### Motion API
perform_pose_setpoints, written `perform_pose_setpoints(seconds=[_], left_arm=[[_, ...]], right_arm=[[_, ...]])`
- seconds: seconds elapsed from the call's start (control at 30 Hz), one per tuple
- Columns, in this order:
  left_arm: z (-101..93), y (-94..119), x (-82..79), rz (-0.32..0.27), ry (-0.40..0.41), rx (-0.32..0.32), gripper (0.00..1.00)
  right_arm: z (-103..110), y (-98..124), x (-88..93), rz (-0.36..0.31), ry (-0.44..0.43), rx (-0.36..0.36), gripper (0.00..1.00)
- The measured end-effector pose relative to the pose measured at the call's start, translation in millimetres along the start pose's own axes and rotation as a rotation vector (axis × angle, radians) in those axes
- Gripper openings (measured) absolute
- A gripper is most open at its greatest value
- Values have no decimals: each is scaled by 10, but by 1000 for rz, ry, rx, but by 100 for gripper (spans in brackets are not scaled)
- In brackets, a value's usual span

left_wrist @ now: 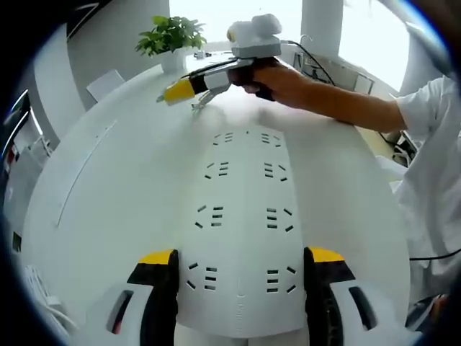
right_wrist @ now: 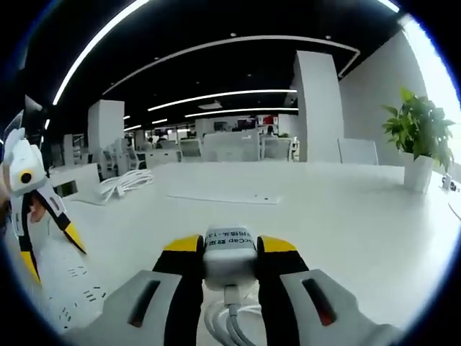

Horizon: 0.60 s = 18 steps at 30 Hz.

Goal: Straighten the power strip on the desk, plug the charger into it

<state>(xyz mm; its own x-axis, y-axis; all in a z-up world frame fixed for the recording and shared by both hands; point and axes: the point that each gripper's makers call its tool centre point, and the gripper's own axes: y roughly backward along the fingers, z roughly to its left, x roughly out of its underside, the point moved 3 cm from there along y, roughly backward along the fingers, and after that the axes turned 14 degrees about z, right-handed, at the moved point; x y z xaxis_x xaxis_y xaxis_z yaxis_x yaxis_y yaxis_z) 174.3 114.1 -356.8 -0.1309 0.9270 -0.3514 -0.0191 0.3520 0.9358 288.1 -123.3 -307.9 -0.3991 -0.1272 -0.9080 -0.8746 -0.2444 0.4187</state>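
A wide white power strip [left_wrist: 241,187] with several rows of sockets lies flat on the white desk [left_wrist: 130,144], running away from me. My left gripper [left_wrist: 241,256] clasps its near end, one yellow-tipped jaw pressed on each long side. The strip's sockets [right_wrist: 75,285] and that gripper [right_wrist: 50,249] appear at the left of the right gripper view. My right gripper [right_wrist: 229,245] is shut on a white charger [right_wrist: 229,263], whose white cable [right_wrist: 227,321] hangs down between the jaws. In the left gripper view a hand holds this gripper [left_wrist: 184,92] just above the desk, beyond the strip's far end.
A potted plant [left_wrist: 173,36] [right_wrist: 421,137] stands at the desk's far edge. A coiled white cable [right_wrist: 126,182] and a flat white sheet [right_wrist: 223,198] lie on the desk. A person's forearm [left_wrist: 331,104] reaches in from the right.
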Motion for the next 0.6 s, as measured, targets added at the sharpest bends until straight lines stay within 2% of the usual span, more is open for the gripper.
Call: perform_pose_setpoints(seconds=[0.27, 0.6], left_arm=[[5, -2, -5, 0, 0, 0, 71], [5, -5, -13, 2, 0, -1, 71]], right_arm=[[46, 173, -58, -5, 23, -16, 28], [131, 521, -302, -34, 60, -51, 28]])
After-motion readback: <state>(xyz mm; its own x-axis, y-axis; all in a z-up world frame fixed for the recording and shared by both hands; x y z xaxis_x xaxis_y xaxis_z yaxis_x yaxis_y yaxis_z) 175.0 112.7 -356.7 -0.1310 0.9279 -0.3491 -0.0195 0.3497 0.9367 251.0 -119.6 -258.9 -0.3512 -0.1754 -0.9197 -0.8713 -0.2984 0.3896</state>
